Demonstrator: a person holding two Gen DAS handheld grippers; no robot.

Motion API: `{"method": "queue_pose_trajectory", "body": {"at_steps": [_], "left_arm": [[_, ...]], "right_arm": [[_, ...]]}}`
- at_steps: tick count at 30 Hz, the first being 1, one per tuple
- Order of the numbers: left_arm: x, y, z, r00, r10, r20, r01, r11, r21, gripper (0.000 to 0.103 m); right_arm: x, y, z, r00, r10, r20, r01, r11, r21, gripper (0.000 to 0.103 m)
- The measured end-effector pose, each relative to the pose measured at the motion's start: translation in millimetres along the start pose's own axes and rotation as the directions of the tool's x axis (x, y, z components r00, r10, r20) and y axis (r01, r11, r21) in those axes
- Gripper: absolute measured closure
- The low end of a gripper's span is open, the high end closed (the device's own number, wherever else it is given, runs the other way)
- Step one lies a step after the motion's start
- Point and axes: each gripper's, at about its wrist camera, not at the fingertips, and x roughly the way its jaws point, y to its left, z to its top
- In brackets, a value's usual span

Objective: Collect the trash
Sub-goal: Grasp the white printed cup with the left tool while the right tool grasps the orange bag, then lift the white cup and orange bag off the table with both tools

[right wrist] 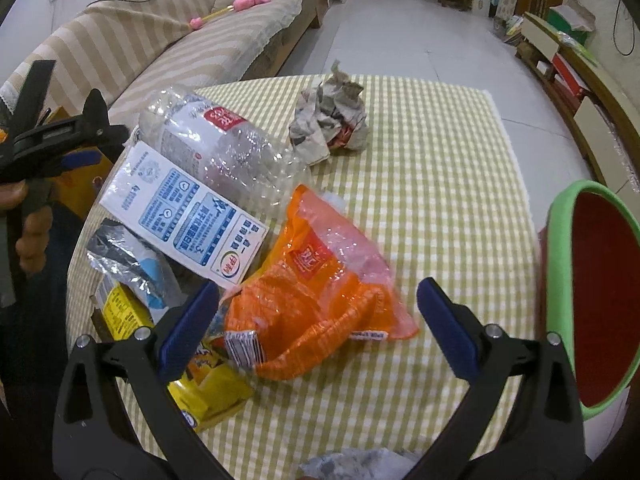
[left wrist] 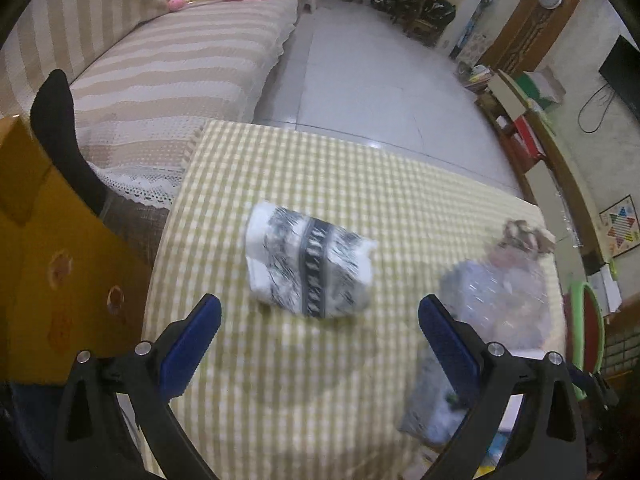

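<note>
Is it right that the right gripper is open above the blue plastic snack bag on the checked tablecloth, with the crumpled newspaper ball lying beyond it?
Not quite: the plastic snack bag is orange, not blue, as the right wrist view shows. The rest holds: the right gripper is open above it on the checked tablecloth, with the crumpled newspaper ball lying beyond.

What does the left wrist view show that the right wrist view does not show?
Only the left wrist view shows the black-and-white wrapper ahead of the open left hand-held gripper, and the cardboard box. Only the right wrist view shows the orange bag between the open right hand-held gripper's fingers, the milk carton and the yellow packets. Both show the checked tablecloth, plastic bottle, crumpled paper, green-rimmed bin and sofa.
</note>
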Motion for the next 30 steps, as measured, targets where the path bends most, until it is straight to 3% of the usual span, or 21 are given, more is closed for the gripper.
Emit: {"method": "queue_pose_trajectory", "body": {"at_steps": [12, 16, 18, 25, 26, 27, 28, 30], "left_arm": [[58.9, 8.1, 13.6, 0.997, 0.037, -0.068, -0.033, 0.998, 0.060, 0.008], [55.1, 7.8, 10.6, 0.998, 0.045, -0.040, -0.042, 0.996, 0.073, 0.018], [53.2, 4.4, 9.0, 0.998, 0.046, -0.035, -0.043, 0.996, 0.081, 0.031], [43.0, -5.4, 0.9, 0.998, 0.058, -0.038, -0.053, 0.992, 0.113, 0.033], [39.5, -4.9, 0.2, 0.998, 0.056, -0.034, -0.052, 0.993, 0.108, 0.033], [37.4, -4.8, -0.1, 0.998, 0.055, -0.030, -0.052, 0.993, 0.104, 0.033], [31.9, -4.0, -0.8, 0.998, 0.053, -0.022, -0.050, 0.994, 0.096, 0.033], [22.2, -2.9, -2.5, 0.999, 0.049, -0.006, -0.048, 0.995, 0.086, 0.033]], "right_arm": [[18.5, 4.9, -0.1, 0.999, 0.016, -0.031, -0.016, 1.000, -0.006, 0.016], [19.1, 6.5, 1.7, 0.999, 0.026, -0.033, -0.026, 1.000, -0.004, 0.023], [18.6, 5.4, 2.1, 0.999, 0.033, -0.035, -0.033, 0.999, 0.001, 0.025], [10.1, -4.6, -1.3, 0.998, 0.043, -0.035, -0.043, 0.999, 0.017, 0.034], [7.9, -5.1, -2.8, 0.998, 0.045, -0.032, -0.044, 0.999, 0.016, 0.041], [4.9, -5.0, -2.3, 0.998, 0.052, -0.031, -0.052, 0.999, 0.015, 0.057], [2.0, -5.0, -2.4, 0.999, 0.046, -0.026, -0.046, 0.999, 0.015, 0.062], [-4.5, -4.5, -1.5, 0.999, 0.027, -0.020, -0.027, 1.000, -0.001, 0.062]]}}
